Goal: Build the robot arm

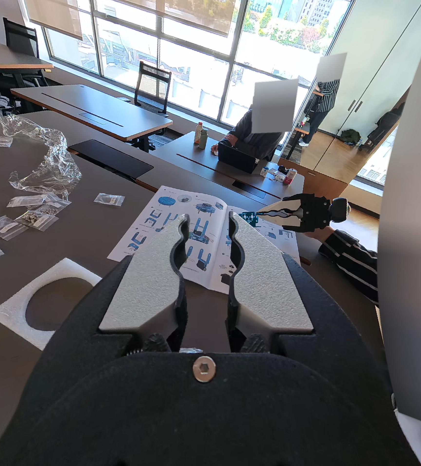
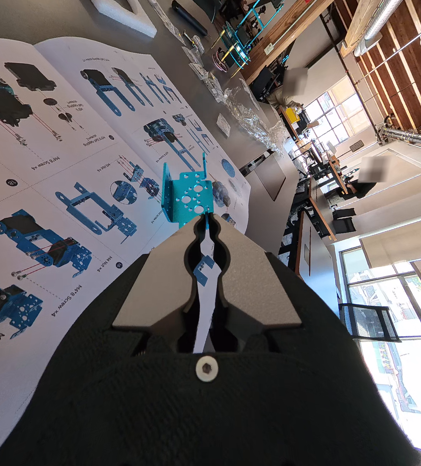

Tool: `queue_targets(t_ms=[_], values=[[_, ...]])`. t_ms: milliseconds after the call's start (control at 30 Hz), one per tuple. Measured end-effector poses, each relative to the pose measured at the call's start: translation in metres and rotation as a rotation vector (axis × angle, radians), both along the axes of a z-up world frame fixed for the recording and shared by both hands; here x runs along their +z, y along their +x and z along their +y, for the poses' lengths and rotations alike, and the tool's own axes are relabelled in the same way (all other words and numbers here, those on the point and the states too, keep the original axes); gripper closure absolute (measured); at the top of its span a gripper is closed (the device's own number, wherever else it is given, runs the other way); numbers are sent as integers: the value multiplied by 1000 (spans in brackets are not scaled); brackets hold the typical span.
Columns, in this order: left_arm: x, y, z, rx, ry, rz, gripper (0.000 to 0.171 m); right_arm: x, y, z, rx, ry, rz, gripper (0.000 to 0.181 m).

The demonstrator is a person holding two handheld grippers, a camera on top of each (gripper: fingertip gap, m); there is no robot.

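My right gripper (image 2: pixel 206 218) is shut on the edge of a small teal metal bracket (image 2: pixel 186 195) with several round holes, holding it just above the open instruction booklet (image 2: pixel 53 151). In the left wrist view the right gripper (image 1: pixel 257 213) comes in from the right with the teal bracket (image 1: pixel 248 218) at its tips. My left gripper (image 1: pixel 208 218) is open and empty, hovering over the near edge of the booklet (image 1: pixel 204 204) on the dark grey table (image 1: pixel 90 239).
A white foam sheet with a round cutout (image 1: pixel 15 307), several small plastic bags of screws (image 1: pixel 35 216) and crumpled clear wrap (image 1: pixel 50 161) lie at the left. A striped sleeve (image 1: pixel 350 259) is at the right. People sit and stand at desks beyond. The tips of one gripper are about 35 cm away from the tips of the other.
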State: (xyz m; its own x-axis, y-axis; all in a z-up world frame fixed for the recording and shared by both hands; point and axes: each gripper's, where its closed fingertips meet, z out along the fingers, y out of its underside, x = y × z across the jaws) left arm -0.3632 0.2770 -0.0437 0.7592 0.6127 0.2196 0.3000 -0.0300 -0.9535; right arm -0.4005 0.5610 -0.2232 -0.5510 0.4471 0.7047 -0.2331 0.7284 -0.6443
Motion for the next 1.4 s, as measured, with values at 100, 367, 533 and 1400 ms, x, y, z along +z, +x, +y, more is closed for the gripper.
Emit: queue_targets(t_ms=[100, 367, 533, 1400], values=[[1, 0, 1, 0, 5, 3, 138, 0, 0, 0, 0, 0, -1, 180], [-10, -6, 2, 38, -82, 5, 111, -1, 0, 0, -1, 2, -3, 180], [-10, -12, -1, 80, -100, 20, 101, -1, 0, 0, -1, 3, -2, 180], [6, -16, -15, 149, -6, 62, 96, -1, 0, -1, 2, 1, -4, 180]])
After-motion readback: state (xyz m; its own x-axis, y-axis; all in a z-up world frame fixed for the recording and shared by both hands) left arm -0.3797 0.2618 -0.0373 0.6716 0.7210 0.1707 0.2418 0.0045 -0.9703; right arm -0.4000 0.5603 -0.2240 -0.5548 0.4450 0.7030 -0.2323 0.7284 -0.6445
